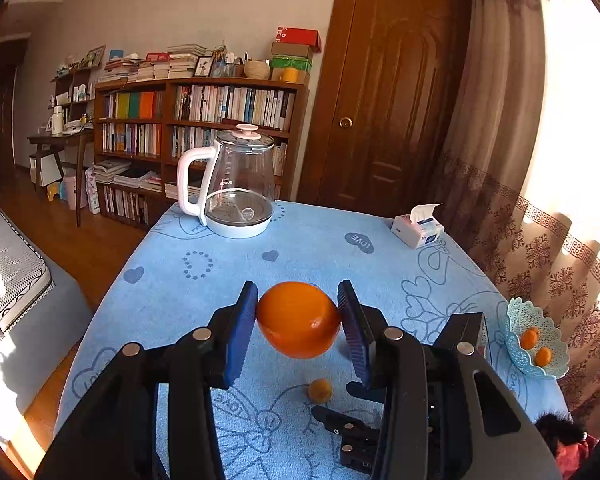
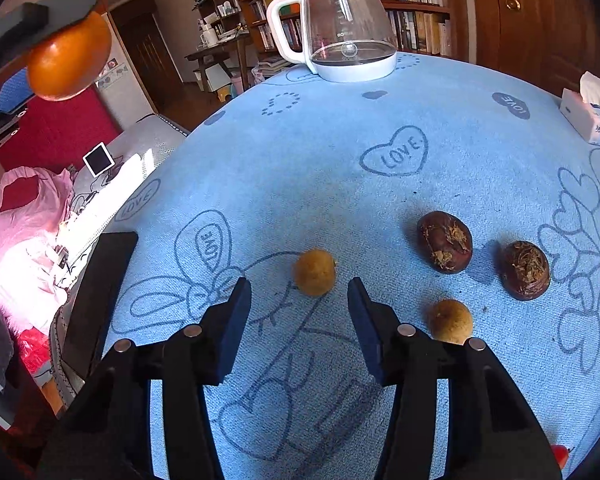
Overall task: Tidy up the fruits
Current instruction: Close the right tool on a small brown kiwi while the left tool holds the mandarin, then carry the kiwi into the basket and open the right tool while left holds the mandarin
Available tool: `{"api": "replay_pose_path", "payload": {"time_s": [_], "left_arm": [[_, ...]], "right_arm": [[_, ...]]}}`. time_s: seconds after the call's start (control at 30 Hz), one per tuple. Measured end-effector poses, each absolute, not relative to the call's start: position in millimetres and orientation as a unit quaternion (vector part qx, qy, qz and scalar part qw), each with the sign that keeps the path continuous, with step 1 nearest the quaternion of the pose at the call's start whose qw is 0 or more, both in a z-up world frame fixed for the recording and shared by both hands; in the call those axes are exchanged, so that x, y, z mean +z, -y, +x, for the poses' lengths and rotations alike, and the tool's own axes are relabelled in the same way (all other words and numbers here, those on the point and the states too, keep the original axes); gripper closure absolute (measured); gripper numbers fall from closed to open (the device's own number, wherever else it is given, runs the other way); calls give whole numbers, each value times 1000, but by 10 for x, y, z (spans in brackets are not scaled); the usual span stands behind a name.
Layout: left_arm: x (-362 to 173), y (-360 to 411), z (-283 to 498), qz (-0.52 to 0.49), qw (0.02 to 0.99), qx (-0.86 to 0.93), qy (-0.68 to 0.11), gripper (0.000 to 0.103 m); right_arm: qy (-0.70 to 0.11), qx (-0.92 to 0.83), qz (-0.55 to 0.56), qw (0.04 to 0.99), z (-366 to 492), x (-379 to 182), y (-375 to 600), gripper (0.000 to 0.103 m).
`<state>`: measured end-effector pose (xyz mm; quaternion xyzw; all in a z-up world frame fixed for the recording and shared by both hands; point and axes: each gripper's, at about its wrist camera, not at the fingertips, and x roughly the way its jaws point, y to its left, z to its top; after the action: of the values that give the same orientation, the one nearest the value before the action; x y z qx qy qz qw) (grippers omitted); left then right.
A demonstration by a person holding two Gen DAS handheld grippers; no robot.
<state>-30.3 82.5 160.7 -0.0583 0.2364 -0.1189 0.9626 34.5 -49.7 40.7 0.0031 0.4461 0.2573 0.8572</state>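
My left gripper is shut on a large orange and holds it above the blue tablecloth; the orange also shows at the top left of the right wrist view. My right gripper is open and empty, low over the cloth, with a small tan round fruit just ahead of its fingertips. A second tan fruit lies beside its right finger. Two dark brown fruits lie further right. A light blue lace basket at the table's right edge holds two small orange fruits.
A glass kettle with a white handle stands at the table's far side. A tissue pack lies at the far right. A dark flat device lies at the table's left edge. The curtain hangs close on the right.
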Motion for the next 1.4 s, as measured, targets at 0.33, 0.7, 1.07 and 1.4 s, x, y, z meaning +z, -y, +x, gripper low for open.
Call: {"api": "replay_pose_path", "payload": {"time_s": [0.33,0.7,1.07,1.4], "left_arm": [[1624,-921,-288,-73,961,-116,-239,61],[1607,-897,-277,-70,961,-117,-242,61],[1657,-835,-391,-56,965,-122,-224,61],[1180,-813,101,-70,942,-115,-308,54]], "right_arm": [[-452,214,-52,864,509,264,268,77],[-430,216,-27,876,359,391,386,77],[-369,201,38,907,77,900,844,77],[-367,196,61,907,14,889,1015,77]]}}
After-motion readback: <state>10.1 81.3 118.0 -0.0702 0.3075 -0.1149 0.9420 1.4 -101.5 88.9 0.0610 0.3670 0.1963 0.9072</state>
